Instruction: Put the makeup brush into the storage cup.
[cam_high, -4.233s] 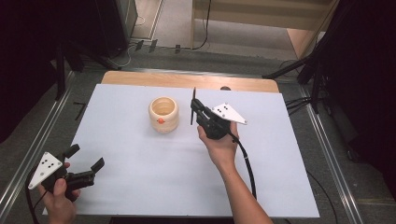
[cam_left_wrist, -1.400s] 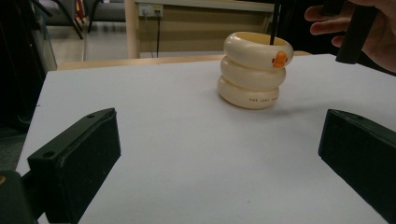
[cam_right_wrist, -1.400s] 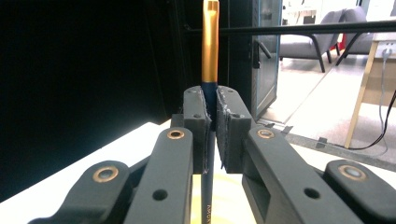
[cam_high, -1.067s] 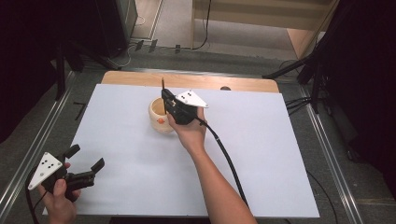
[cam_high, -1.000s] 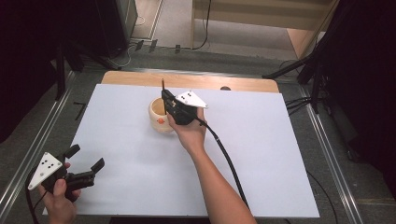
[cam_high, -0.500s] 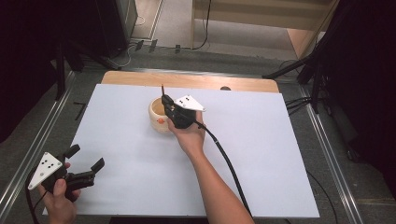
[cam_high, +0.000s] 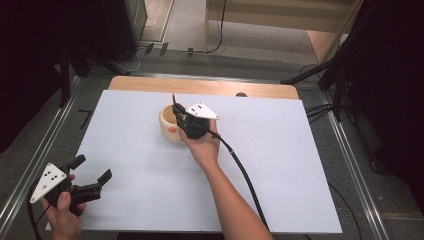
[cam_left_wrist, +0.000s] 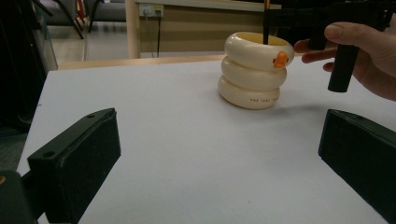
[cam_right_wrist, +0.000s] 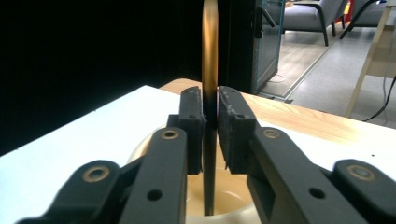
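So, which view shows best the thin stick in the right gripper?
The right gripper view: the stick stands clamped between the jaws, over the cream holder. The left gripper view shows it entering the holder; in the high view it is tiny.

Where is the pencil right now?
The pencil stands upright between the right gripper's closed jaws, its lower end inside the cream holder near the table's far middle.

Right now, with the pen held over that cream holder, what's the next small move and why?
Probably lower the right gripper a little, then open it. It is shut on the upright pen, whose lower end already sits inside the cream holder, so release should leave it standing there.
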